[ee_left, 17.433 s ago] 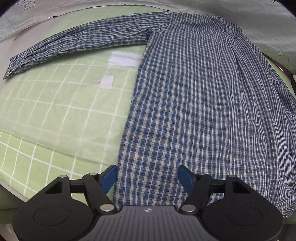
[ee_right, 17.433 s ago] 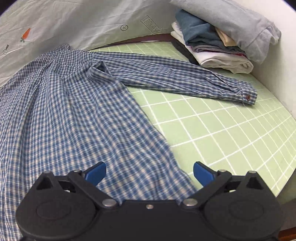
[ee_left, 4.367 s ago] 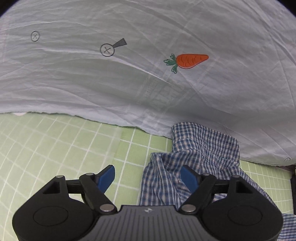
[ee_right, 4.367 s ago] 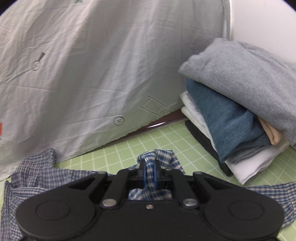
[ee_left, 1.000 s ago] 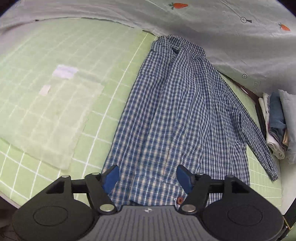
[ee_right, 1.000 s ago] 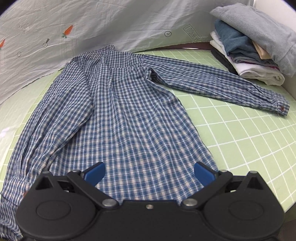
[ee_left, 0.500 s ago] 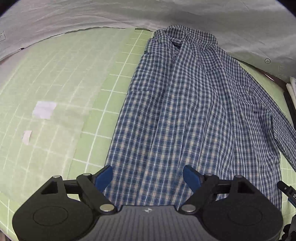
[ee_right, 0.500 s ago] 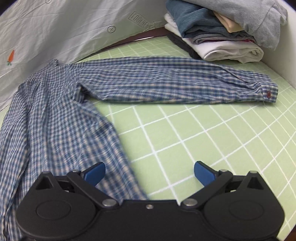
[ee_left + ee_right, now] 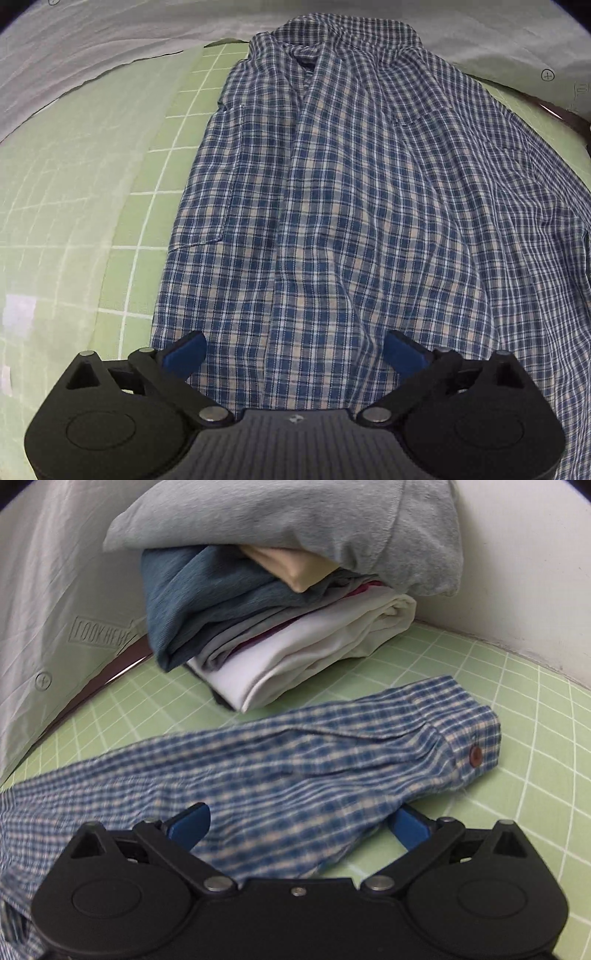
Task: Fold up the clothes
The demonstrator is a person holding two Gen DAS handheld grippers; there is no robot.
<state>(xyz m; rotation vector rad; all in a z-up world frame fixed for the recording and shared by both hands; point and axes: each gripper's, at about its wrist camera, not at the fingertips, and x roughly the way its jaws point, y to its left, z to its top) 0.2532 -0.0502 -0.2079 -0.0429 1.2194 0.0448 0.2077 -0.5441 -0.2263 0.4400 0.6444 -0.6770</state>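
Note:
A blue and cream checked shirt (image 9: 351,206) lies flat on the green grid mat (image 9: 155,155), collar at the far end. My left gripper (image 9: 293,354) is open, low over the shirt's lower body, its blue pads wide apart. In the right wrist view the shirt's sleeve (image 9: 295,771) stretches across the mat, its cuff with a brown button (image 9: 475,755) at the right. My right gripper (image 9: 299,825) is open and straddles the sleeve near the cuff, holding nothing.
A stack of folded clothes (image 9: 288,602) stands just beyond the sleeve against a white wall (image 9: 535,572). A pale grey printed sheet (image 9: 55,602) hangs behind the mat. A clear plastic sheet (image 9: 55,206) covers the mat's left part.
My left gripper has moved forward and lower over the shirt body. My right gripper has moved right along the sleeve to near its cuff, closer to the clothes stack.

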